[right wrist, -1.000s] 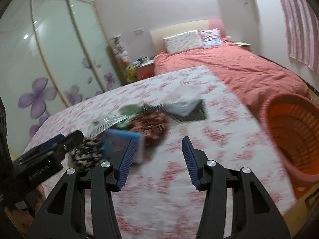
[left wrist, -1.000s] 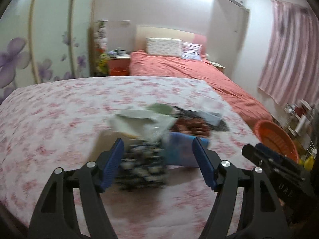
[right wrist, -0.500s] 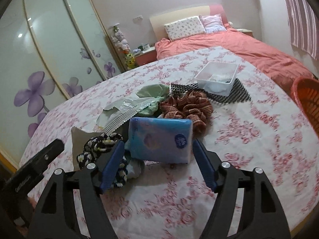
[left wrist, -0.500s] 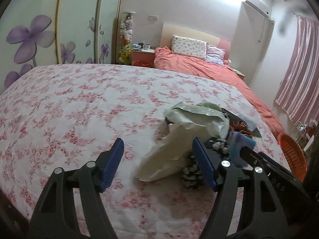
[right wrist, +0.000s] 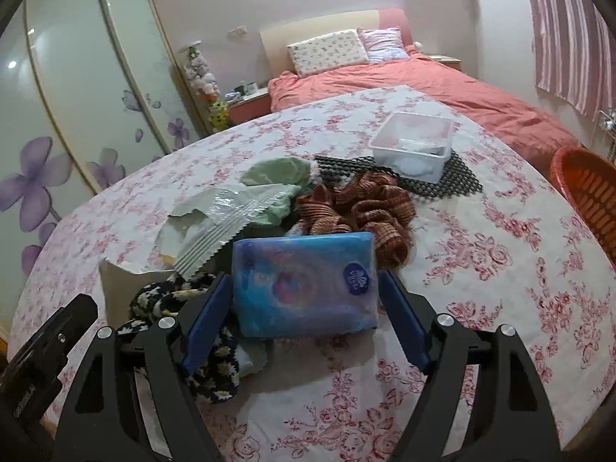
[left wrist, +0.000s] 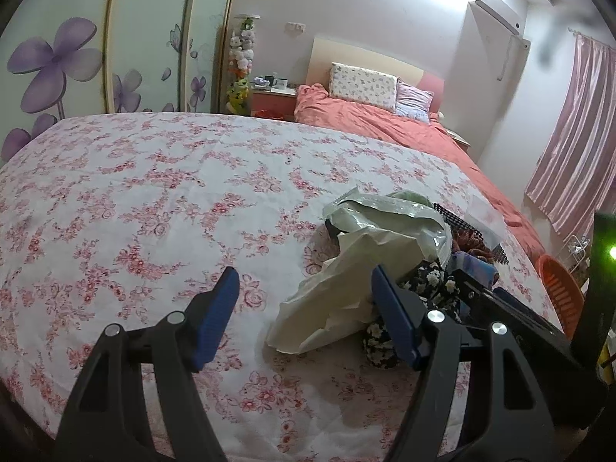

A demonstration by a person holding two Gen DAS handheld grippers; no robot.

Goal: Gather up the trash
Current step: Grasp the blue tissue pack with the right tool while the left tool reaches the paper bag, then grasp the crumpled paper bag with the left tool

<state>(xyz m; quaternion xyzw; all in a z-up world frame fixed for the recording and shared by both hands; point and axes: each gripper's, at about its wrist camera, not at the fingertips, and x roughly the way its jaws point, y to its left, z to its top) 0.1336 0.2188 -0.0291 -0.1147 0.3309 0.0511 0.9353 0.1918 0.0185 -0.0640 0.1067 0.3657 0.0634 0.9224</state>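
Observation:
A pile of trash lies on the floral tablecloth point(left wrist: 154, 200). In the right wrist view my right gripper point(right wrist: 306, 310) is open, its jaws on either side of a blue tissue pack point(right wrist: 304, 281) without visibly pressing it. Behind it lie a silver-edged wrapper point(right wrist: 227, 211), green cloth point(right wrist: 277, 171), a brown scrunchie point(right wrist: 358, 208) and a black floral scrunchie point(right wrist: 181, 308). In the left wrist view my left gripper point(left wrist: 306, 304) is open and empty, just left of a cream paper bag point(left wrist: 346, 285) and a pale green wrapper point(left wrist: 389, 215).
A clear plastic box point(right wrist: 412, 144) sits on a black mesh mat point(right wrist: 442, 179) at the back right. An orange basket point(right wrist: 589, 192) stands beyond the table's right edge, also in the left wrist view point(left wrist: 558, 288). A red bed point(right wrist: 423, 84) lies behind.
My left gripper has swung left, so the pile now sits by its right finger. My right gripper has moved in around the blue tissue pack.

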